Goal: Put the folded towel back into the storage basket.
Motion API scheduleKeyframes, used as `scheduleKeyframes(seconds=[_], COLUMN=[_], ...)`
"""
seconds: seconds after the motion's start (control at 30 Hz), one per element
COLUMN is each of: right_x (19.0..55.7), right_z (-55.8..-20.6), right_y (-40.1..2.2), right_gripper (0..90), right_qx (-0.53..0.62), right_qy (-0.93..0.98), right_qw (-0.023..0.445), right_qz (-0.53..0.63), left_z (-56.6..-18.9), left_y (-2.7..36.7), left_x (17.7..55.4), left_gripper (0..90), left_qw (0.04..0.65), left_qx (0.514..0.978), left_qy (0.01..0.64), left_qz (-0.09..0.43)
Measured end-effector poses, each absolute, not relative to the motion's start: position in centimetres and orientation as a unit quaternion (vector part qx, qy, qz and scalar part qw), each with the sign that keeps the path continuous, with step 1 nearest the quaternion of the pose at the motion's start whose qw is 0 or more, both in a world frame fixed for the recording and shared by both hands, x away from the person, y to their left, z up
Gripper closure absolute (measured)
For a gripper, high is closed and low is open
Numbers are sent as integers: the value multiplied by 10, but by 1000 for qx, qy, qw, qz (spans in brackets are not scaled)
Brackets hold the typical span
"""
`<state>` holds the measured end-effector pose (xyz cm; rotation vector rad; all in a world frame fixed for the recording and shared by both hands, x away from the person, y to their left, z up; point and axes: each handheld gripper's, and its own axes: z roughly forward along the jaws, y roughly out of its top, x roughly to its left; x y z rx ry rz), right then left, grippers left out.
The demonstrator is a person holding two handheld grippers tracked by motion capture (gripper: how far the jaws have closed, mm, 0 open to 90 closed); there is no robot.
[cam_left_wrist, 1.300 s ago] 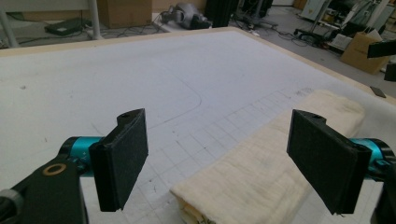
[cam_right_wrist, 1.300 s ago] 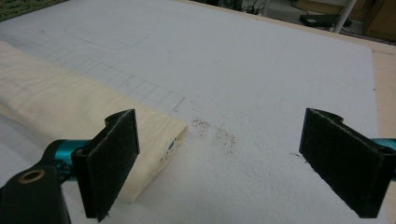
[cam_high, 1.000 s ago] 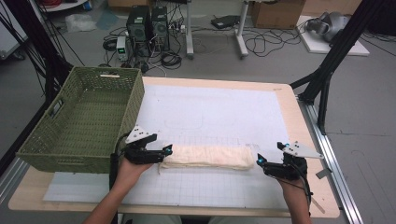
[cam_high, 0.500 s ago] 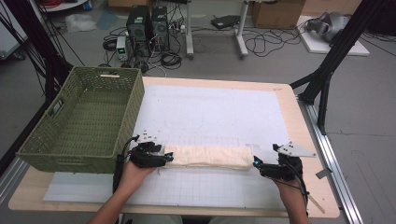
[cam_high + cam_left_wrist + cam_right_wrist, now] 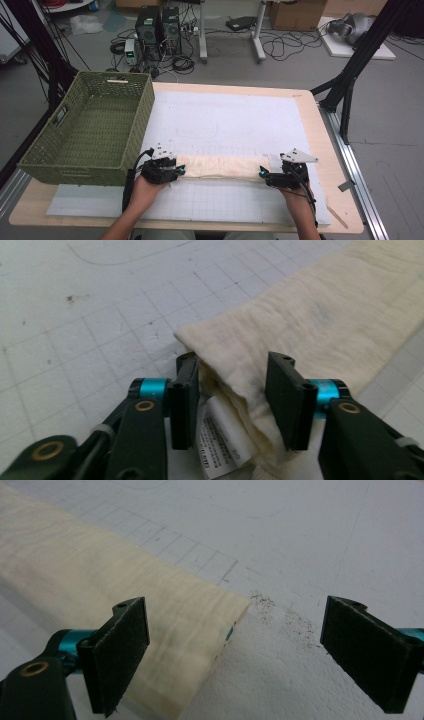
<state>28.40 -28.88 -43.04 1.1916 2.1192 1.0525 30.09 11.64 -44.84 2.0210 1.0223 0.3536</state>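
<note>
Both hand-held grippers are down at the ends of the folded cream towel, near the front edge of the tabletop.

The left hand-held gripper [image 5: 232, 400] has just been closing, its pads bracketing the bunched towel [image 5: 220, 166] end and a white care label [image 5: 220, 437]; whether they pinch yet is hard to tell. The right hand-held gripper [image 5: 235, 657] gapes wide over the other corner, not gripping. The towel's long axis runs left to right across the white grid mat [image 5: 225, 120]. The green woven basket [image 5: 90, 130] sits left, and hands hide both towel tips from the high view.
</note>
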Motion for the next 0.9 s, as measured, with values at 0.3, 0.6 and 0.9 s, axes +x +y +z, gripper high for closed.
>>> scheduleKeyframes(seconds=[0.3,0.6,0.9], right_x=[290,291,288], right_z=[-442,-449,-445], right_y=[-279,-282,-280], right_gripper=[124,390,665], right_qx=[435,439,447], right_qy=[798,800,800], right_qw=[210,154,148], right_qz=[359,379,371], left_z=[-449,-450,-450], left_y=[115,116,117], left_x=[300,300,300], left_gripper=[798,800,799], left_qw=[423,427,429], left_qx=[808,806,806], left_qy=[391,392,390], left_qz=[125,119,120])
